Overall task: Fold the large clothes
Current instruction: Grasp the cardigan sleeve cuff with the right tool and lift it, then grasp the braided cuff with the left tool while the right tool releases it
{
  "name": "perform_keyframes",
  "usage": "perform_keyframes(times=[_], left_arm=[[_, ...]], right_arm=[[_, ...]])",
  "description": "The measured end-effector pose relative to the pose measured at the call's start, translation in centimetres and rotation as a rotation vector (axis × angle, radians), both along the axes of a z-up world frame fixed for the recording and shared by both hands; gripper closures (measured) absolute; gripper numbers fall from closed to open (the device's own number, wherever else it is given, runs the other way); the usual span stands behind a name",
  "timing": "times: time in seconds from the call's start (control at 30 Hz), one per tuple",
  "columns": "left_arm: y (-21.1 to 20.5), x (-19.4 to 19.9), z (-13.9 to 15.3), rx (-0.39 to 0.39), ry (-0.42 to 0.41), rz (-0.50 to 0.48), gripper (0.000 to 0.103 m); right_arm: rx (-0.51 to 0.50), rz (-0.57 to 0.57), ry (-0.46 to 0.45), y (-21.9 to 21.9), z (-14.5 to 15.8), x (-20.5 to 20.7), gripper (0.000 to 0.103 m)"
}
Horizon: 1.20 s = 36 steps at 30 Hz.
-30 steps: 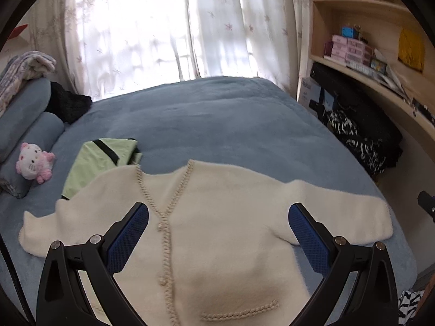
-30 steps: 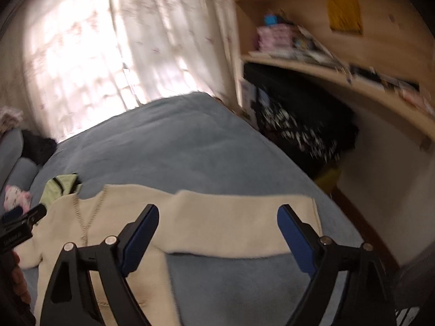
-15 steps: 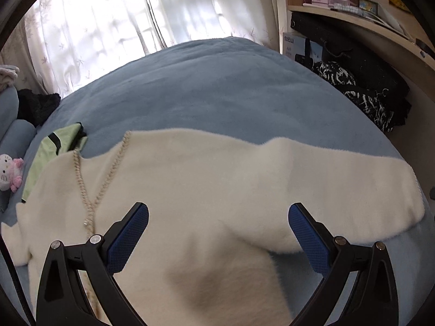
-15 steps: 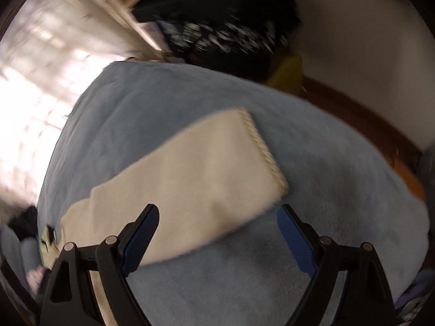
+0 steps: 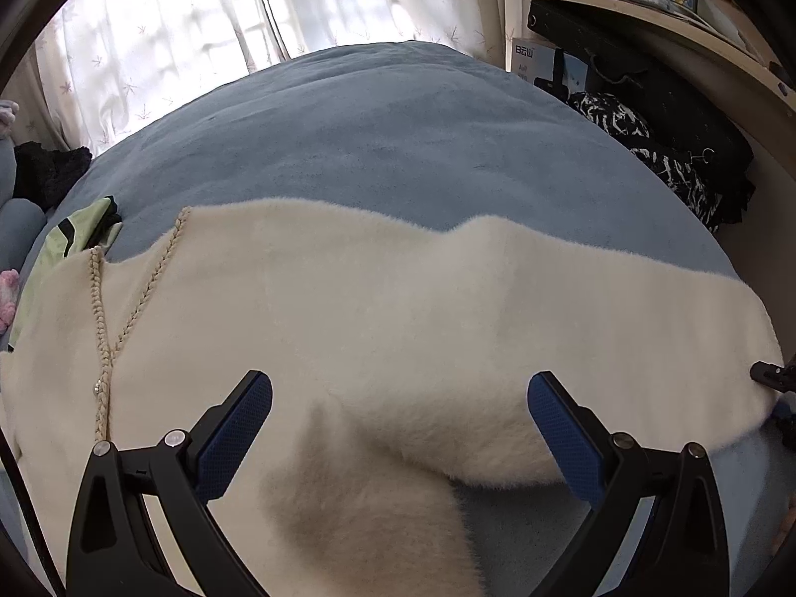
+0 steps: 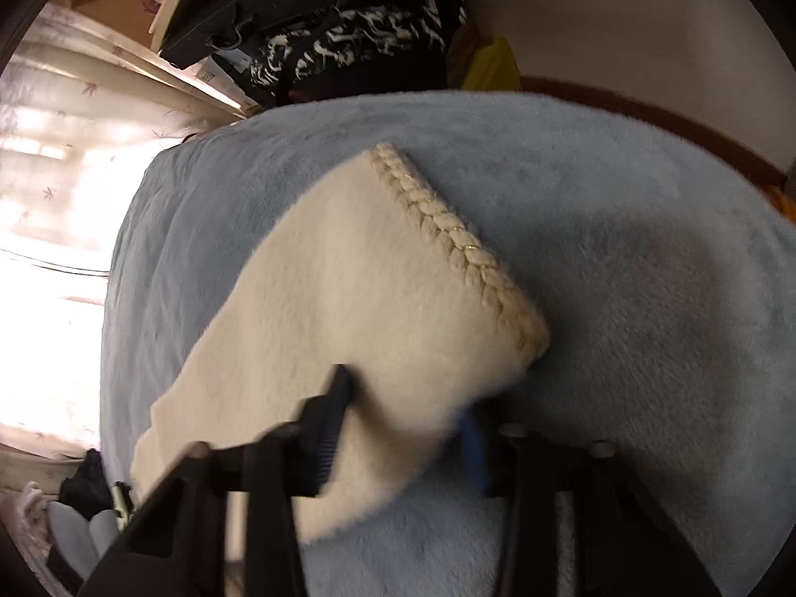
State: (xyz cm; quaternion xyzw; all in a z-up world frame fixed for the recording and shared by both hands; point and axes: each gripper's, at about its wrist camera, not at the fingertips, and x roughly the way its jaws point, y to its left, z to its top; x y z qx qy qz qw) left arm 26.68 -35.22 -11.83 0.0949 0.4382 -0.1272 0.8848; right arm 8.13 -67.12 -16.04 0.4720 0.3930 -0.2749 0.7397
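The cardigan (image 5: 378,308) lies on the bed (image 5: 398,139) ahead of the left gripper (image 5: 398,423); its sleeve cuff (image 6: 447,234) lies ahead of the right gripper (image 6: 403,428).

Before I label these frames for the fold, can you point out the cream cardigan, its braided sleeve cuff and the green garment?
cream cardigan (image 5: 378,308): left wrist view, on the fuzzy front panel.
braided sleeve cuff (image 6: 447,229): right wrist view, on the braid.
green garment (image 5: 69,244): left wrist view, on its light green fabric.

Blue blanket (image 5: 398,139) on bed; green garment (image 5: 69,244) at left; sheer curtains (image 5: 199,25); possibly pink plush (image 5: 7,293).
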Motion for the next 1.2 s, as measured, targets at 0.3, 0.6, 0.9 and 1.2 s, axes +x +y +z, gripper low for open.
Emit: perform_keyframes(times=[0.3, 0.6, 0.9, 1.2], left_arm=[[5.4, 0.5, 3.0, -0.012, 0.003, -0.015, 0.001], [17.6, 0.9, 5.0, -0.027, 0.013, 0.057, 0.001], [27.3, 0.8, 3.8, -0.250, 0.149, 0.062, 0.001], [26.0, 3.1, 0.5, -0.483, 0.397, -0.012, 0.001]], right_arm=[[-0.408, 0.322, -0.171, 10.7, 10.1, 3.4, 0.088], [-0.465, 0.817, -0.212, 29.1, 9.7, 9.4, 0.089], [-0.429, 0.976, -0.152, 38.8, 5.6, 10.9, 0.089], [-0.342, 0.949, -0.091, 39.5, 2.7, 11.9, 0.085]])
